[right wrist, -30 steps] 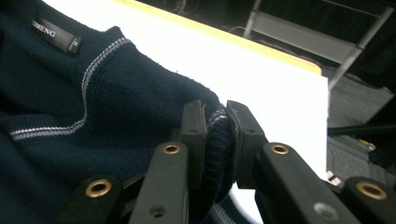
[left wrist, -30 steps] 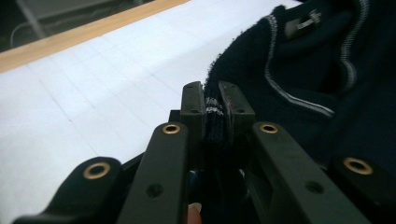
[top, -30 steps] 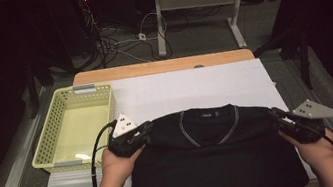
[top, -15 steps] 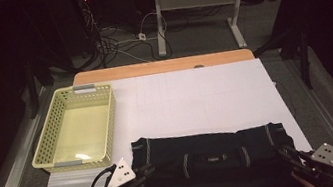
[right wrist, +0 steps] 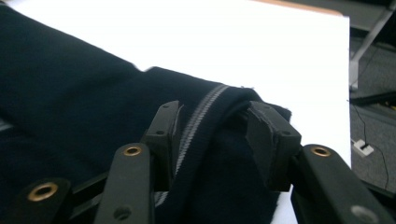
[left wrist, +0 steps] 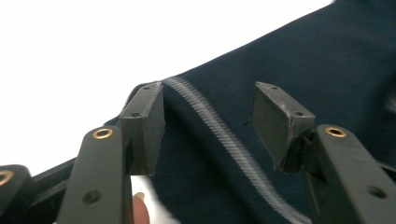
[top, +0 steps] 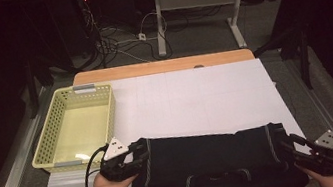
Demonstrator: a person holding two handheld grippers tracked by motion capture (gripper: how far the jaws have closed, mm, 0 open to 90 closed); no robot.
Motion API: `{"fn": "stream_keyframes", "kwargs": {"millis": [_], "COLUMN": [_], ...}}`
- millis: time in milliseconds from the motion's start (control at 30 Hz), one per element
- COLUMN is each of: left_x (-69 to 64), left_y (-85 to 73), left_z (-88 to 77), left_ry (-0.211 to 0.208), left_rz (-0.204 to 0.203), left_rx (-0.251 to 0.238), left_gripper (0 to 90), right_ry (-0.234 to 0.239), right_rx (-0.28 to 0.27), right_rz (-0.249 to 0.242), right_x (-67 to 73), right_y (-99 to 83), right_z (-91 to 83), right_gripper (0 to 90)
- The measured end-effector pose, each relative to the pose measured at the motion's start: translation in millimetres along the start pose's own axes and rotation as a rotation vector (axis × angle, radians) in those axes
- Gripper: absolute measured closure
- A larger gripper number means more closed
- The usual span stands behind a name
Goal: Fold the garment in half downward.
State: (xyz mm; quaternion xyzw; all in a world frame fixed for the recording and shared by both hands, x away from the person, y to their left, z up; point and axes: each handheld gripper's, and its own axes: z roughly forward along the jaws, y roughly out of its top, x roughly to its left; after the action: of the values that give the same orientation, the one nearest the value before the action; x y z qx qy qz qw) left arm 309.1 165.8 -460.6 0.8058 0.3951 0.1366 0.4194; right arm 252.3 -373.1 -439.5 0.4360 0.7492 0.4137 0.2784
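Note:
A dark garment (top: 210,160) with grey-striped trim lies folded across the near part of the white table sheet (top: 196,99). My left gripper (top: 139,154) is at its left end. In the left gripper view the jaws (left wrist: 208,93) have just been opening and stand apart over the striped cloth (left wrist: 327,70) without pressing it. My right gripper (top: 284,143) is at the garment's right end. Its jaws (right wrist: 214,109) have also been opening, and a striped fold of the cloth (right wrist: 70,84) sits loosely between them.
A pale yellow mesh basket (top: 42,153) stands at the left of the table. The wooden table edge (top: 160,66) runs along the back. Beyond it are cables and desk legs on the floor.
Both hands drew the garment's upper edge toward the near side, folding it over. The hands sank to the table and both pairs of jaws parted from the cloth.

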Motion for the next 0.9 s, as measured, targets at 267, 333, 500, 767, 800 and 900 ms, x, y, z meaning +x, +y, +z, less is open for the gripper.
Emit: {"fn": "stream_keyframes", "kwargs": {"millis": [267,333,500,767,800,900], "left_x": [10.5,11.9,13.1,17.3,17.6,18.1], "left_y": [-9.0,-9.0,-5.4,-4.3,-4.3,-4.6], "left_z": [28.9,32.9,40.4,41.8,41.5,40.7], "left_ry": [0.08,0.116,0.119,0.106,0.107,0.101], "left_rz": [-0.084,-0.095,-0.103,-0.151,-0.153,-0.152], "left_rx": [0.06,0.078,0.113,0.125,0.124,0.118], "left_gripper": [33.6,25.5,21.1,23.5,25.6,34.8], "right_ry": [-0.019,-0.032,-0.039,-0.025,-0.027,-0.048], "right_rx": [0.072,0.091,0.113,0.101,0.116,0.164], "right_rz": [0.062,0.076,0.104,0.112,0.102,0.098], "right_x": [-23.1,-27.7,-37.2,-34.3,-32.1,-30.7], "right_y": [-1.4,-0.1,8.3,26.4,26.7,20.7], "right_z": [32.3,40.0,57.2,76.3,79.4,86.7], "right_gripper": [44.2,39.0,34.6,32.2,31.5,25.3]}}
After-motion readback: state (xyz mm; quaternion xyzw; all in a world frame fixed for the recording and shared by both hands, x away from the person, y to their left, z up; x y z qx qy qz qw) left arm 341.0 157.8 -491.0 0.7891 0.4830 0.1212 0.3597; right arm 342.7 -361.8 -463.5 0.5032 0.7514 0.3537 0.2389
